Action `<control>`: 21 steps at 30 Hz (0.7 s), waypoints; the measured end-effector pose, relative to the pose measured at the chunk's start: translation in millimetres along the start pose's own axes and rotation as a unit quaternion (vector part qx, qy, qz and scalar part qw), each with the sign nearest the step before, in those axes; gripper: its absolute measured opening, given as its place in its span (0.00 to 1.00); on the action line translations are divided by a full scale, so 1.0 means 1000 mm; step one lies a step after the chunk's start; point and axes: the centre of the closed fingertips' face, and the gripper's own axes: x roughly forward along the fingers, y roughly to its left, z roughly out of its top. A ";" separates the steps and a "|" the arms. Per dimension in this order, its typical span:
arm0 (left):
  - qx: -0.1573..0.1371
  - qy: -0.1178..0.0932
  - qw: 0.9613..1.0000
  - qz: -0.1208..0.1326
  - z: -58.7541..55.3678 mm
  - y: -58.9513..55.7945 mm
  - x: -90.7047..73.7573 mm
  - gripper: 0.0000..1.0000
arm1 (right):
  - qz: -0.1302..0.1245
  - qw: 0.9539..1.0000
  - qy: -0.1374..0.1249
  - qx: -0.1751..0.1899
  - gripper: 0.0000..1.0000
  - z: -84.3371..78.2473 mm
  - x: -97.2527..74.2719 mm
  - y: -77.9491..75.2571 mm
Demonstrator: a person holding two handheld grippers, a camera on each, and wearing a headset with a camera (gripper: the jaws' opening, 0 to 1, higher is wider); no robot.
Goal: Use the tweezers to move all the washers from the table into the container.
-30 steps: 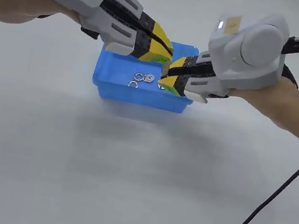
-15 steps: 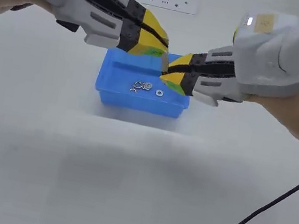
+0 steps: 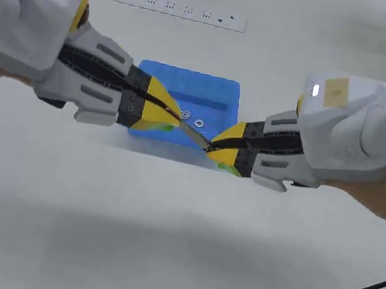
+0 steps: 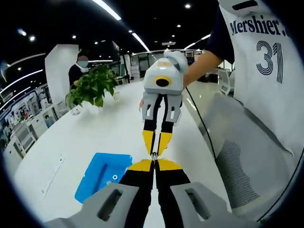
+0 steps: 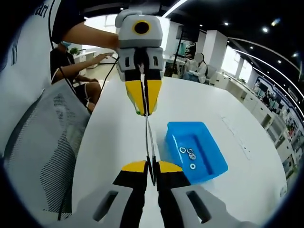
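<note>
white table [image 3: 159,251], silver washers [image 3: 198,123] in blue plastic container [image 3: 214,88]; left gripper [image 3: 177,118] and right gripper [image 3: 212,148] both clamp thin metal tweezers [image 3: 194,136]; handover likely, one releases next.

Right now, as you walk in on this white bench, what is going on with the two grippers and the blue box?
A person holds a gripper in each hand, tips facing each other over the white table. The left gripper and the right gripper both look shut on the thin metal tweezers, one at each end, as in a hand-over. Just beyond them stands the blue plastic container, with four small metal washers already lying inside.
</note>
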 end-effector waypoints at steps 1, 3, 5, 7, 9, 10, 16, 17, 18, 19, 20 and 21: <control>0.000 0.005 1.000 0.000 -0.005 -0.002 0.003 0.05 | 0.007 1.000 0.007 0.007 0.08 -0.005 0.002 0.004; -0.020 0.009 1.000 -0.005 -0.019 -0.010 0.011 0.05 | 0.018 1.000 0.023 0.003 0.08 -0.015 0.008 0.012; -0.031 0.021 0.999 -0.007 -0.031 -0.013 0.018 0.05 | 0.026 0.999 0.042 -0.001 0.08 -0.026 0.015 0.017; -0.037 0.031 0.999 -0.008 -0.042 -0.013 0.024 0.05 | 0.030 0.998 0.056 0.001 0.08 -0.034 0.021 0.018; -0.048 0.045 0.998 -0.008 -0.054 -0.013 0.028 0.05 | 0.036 0.997 0.067 0.007 0.08 -0.041 0.027 0.019; -0.051 0.054 0.997 -0.008 -0.062 -0.013 0.031 0.05 | 0.035 0.997 0.069 0.006 0.08 -0.043 0.028 0.018; -0.066 0.077 0.995 -0.013 -0.085 -0.009 0.039 0.05 | 0.048 0.994 0.102 -0.009 0.08 -0.058 0.043 0.019; -0.068 0.081 0.994 -0.013 -0.088 -0.009 0.040 0.05 | 0.050 0.993 0.103 -0.013 0.08 -0.059 0.044 0.019; -0.067 0.087 0.994 -0.017 -0.093 -0.009 0.041 0.05 | 0.051 0.993 0.104 -0.010 0.08 -0.060 0.047 0.019; -0.065 0.092 0.994 -0.016 -0.096 -0.008 0.042 0.05 | 0.051 0.993 0.108 -0.008 0.08 -0.061 0.048 0.018; -0.068 0.093 0.993 -0.017 -0.098 -0.008 0.042 0.05 | 0.050 0.993 0.110 -0.008 0.08 -0.062 0.049 0.017; -0.067 0.104 0.992 -0.016 -0.104 -0.009 0.042 0.05 | 0.049 0.993 0.109 -0.004 0.08 -0.062 0.050 0.016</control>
